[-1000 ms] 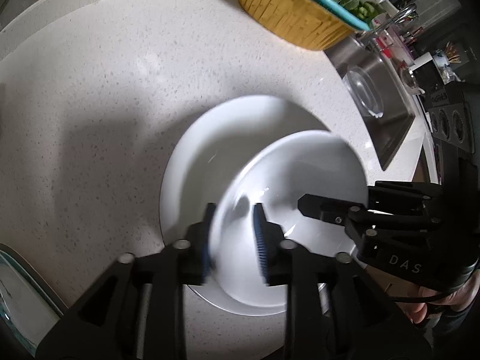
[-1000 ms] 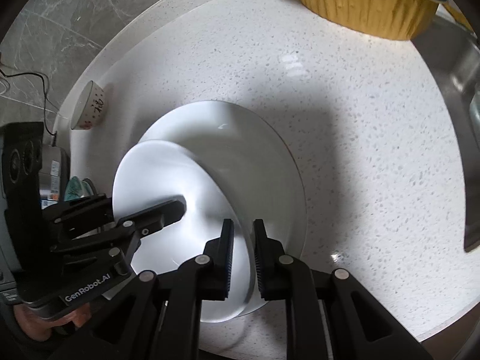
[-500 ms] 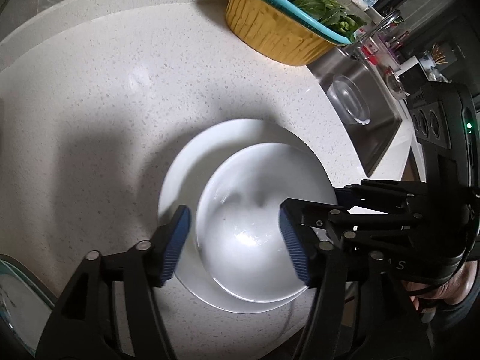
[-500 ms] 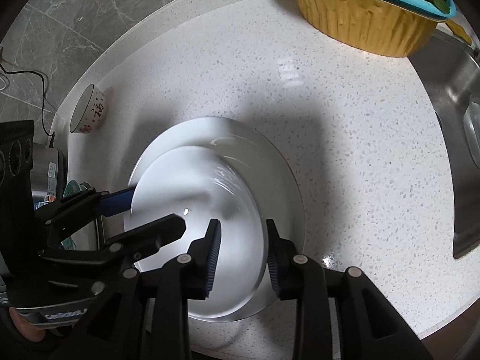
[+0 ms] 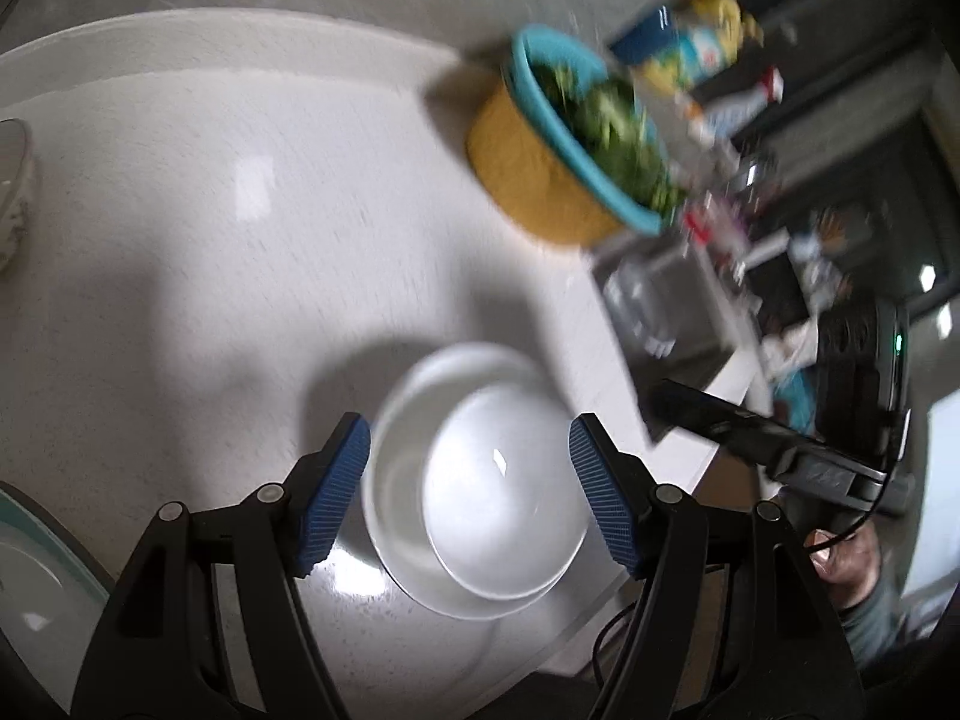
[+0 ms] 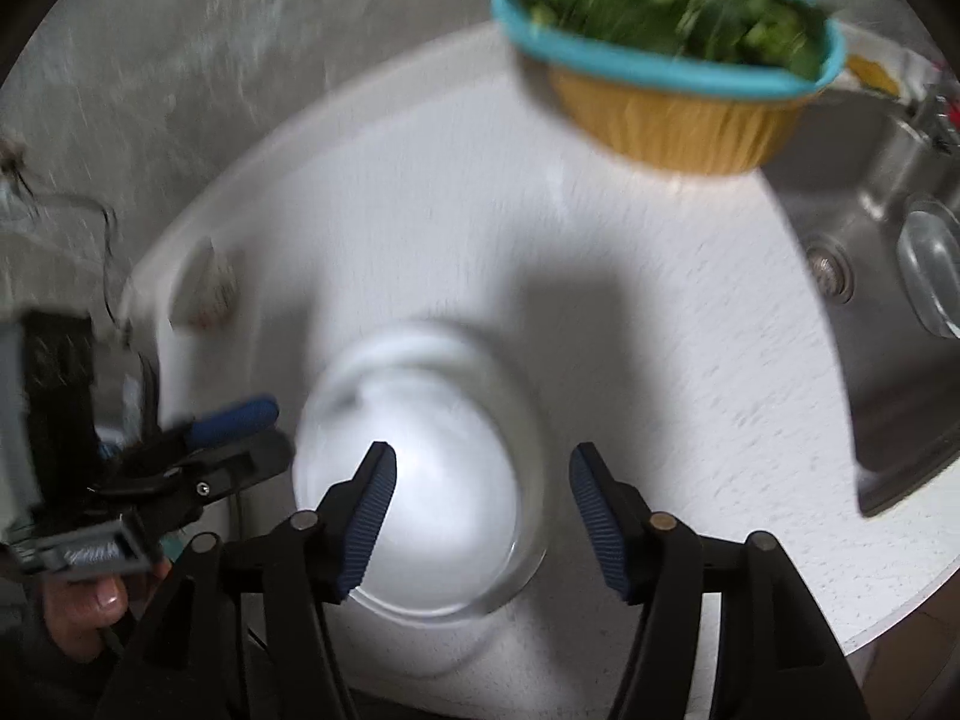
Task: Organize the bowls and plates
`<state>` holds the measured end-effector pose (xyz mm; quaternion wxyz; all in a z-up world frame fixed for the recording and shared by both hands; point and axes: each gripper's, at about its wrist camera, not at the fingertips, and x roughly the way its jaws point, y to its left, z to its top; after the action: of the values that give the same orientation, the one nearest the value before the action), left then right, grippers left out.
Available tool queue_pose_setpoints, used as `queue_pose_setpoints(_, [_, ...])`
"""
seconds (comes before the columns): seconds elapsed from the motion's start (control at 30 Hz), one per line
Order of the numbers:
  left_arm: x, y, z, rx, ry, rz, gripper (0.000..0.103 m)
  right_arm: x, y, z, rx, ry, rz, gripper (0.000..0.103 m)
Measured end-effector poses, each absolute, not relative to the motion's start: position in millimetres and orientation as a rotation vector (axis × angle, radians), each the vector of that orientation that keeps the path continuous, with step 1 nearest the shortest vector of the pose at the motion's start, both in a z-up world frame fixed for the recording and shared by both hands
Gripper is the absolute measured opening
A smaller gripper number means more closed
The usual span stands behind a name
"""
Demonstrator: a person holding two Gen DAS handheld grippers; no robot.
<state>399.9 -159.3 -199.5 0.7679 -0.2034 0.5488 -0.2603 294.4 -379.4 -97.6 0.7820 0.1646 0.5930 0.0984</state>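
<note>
I see a glossy white bowl [image 5: 504,516] nested off-centre in a wider white plate [image 5: 390,480] on the speckled table [image 5: 240,240], both tools spread wide, gripping nothing

The plate [image 5: 390,510] and the bowl [image 5: 504,516] on it are plain glossy white. The countertop [image 5: 240,276] is white with fine grey specks. The basket [image 6: 678,126] is ribbed mustard yellow with a turquoise rim, holding green leafy vegetables [image 6: 678,0]. Both grippers are black with ridged blue pads [image 5: 333,492]. The sink [image 6: 882,300] is brushed steel grey.
</note>
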Motion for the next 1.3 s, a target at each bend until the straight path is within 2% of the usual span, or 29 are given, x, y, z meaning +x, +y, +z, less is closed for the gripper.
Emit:
queue_pose_setpoints(0.03, [402, -147, -193, -0.484, 1.161, -0.555, 0.073, 294, -383, -86, 0.381, 1.209, 0.218, 0.071])
queue_pose_setpoints(0.1, [405, -122, -184, -0.559, 1.111, -0.524, 0.073, 293, -394, -68, 0.509, 1.064, 0.29, 0.093])
queue_pose_setpoints(0.2, [410, -81, -172, -0.647, 1.075, -0.463, 0.073, 295, -394, -64, 0.648, 0.995, 0.373, 0.103])
queue_pose_setpoints(0.33, [416, -26, -164, -0.736, 1.08, -0.404, 0.073, 314, -372, -71, 0.73, 1.011, 0.459, 0.103])
queue_pose_setpoints(0.5, [414, 55, -151, -0.663, 1.068, -0.196, 0.073, 351, -322, -70, 0.732, 1.11, 0.533, 0.103])
queue_pose_setpoints(0.6, [416, 89, -148, -0.631, 1.083, -0.13, 0.086, 379, -267, -63, 0.617, 1.169, 0.604, 0.103])
queue_pose_setpoints(0.77, [434, 132, -149, -0.574, 1.075, -0.08, 0.087, 412, -176, -60, 0.448, 1.186, 0.747, 0.103])
queue_pose_setpoints(0.87, [461, 166, -156, -0.532, 1.104, -0.046, 0.087, 439, -128, -82, 0.305, 1.271, 0.714, 0.103])
queue_pose_setpoints(0.97, [483, 183, -173, -0.451, 1.156, 0.004, 0.087, 467, -100, -120, 0.295, 1.394, 0.666, 0.103])
queue_pose_setpoints(1.2, [523, 192, -231, -0.372, 1.308, -0.011, 0.085, 503, -67, -193, 0.296, 1.572, 0.591, 0.084])
queue_pose_setpoints(1.3, [534, 194, -249, -0.369, 1.341, -0.014, 0.085, 508, -55, -208, 0.287, 1.598, 0.604, 0.083])
